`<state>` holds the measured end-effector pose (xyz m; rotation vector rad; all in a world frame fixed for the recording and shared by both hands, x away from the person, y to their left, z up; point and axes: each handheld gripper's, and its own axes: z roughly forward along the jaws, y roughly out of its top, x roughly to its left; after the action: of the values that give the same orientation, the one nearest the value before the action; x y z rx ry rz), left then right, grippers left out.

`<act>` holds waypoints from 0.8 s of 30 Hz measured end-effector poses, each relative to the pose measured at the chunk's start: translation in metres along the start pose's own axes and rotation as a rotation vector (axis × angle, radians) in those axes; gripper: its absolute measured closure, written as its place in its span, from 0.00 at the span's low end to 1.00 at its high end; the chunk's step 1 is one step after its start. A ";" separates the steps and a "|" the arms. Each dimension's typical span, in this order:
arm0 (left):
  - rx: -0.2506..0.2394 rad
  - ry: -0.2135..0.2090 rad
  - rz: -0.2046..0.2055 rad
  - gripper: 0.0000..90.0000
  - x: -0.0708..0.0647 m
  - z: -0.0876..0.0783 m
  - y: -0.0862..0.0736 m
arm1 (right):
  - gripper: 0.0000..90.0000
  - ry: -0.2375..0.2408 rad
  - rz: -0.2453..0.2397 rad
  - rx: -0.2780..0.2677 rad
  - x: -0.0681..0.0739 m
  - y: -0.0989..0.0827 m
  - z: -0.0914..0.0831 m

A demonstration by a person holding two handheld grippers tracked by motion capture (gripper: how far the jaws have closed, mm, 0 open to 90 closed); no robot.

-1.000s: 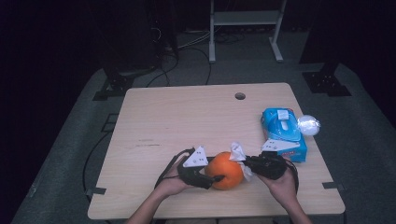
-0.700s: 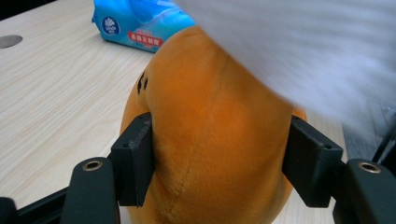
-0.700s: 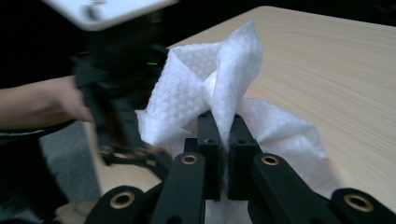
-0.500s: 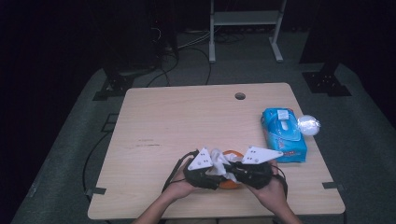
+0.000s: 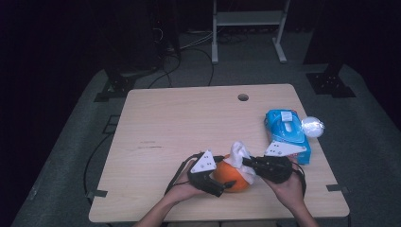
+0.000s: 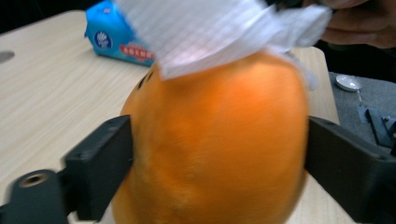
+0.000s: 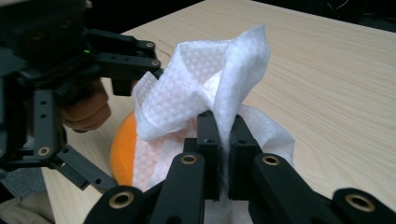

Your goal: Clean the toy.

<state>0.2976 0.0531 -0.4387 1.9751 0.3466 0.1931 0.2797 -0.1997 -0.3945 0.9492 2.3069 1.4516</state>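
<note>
Since a second ago both hands have drawn together over the orange ball, and the white wipe now lies across its top instead of standing beside it; the left claw's jaws have just been opening, with the ball between them.

High view. Worktop (image 5: 179,118): pale wood, one round hole near the far edge. Orange ball (image 5: 232,179): near the front edge, between the two hands. Left claw (image 5: 222,185): at the ball's left side. Right claw (image 5: 247,163): at the ball's upper right, pinching the white wipe (image 5: 240,155), which rises in a peak over the ball. Blue pack of wipes (image 5: 286,133): on the right part of the worktop, apart from the ball. Small crumpled white ball (image 5: 312,126): just beside the pack, at the worktop's right edge.

Left gripper view. Orange ball (image 6: 212,149): between the two black jaws, which stand wide at either flank; whether the pads press on it cannot be told for sure, though they lie against or very near the skin. Wipe (image 6: 219,32): draped over the top. Blue pack (image 6: 119,39): behind, on the worktop.

Right gripper view. Right claw (image 7: 223,135): clenched on a fold of the wipe (image 7: 205,88). Orange ball (image 7: 123,151): under the wipe, partly covered. Left claw (image 7: 135,77): farther off, at the ball's side.

Progress, as judged: wipe fetched and brought onto the ball; wiping appears under way, top covered, flanks and underside yet to be done.
</note>
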 end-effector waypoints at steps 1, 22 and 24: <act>-0.010 -0.018 -0.013 0.13 0.002 -0.001 -0.002 | 0.95 0.000 -0.002 -0.001 0.000 0.000 0.000; 0.047 -0.022 0.072 0.34 -0.019 -0.005 0.012 | 0.95 0.060 0.009 -0.007 0.013 0.011 0.003; 0.049 -0.021 0.065 0.34 -0.017 -0.006 0.012 | 0.95 0.009 0.004 0.004 0.005 0.009 -0.003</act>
<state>0.2816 0.0481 -0.4245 2.0364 0.2761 0.2072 0.2775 -0.1955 -0.3850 0.9510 2.3168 1.4559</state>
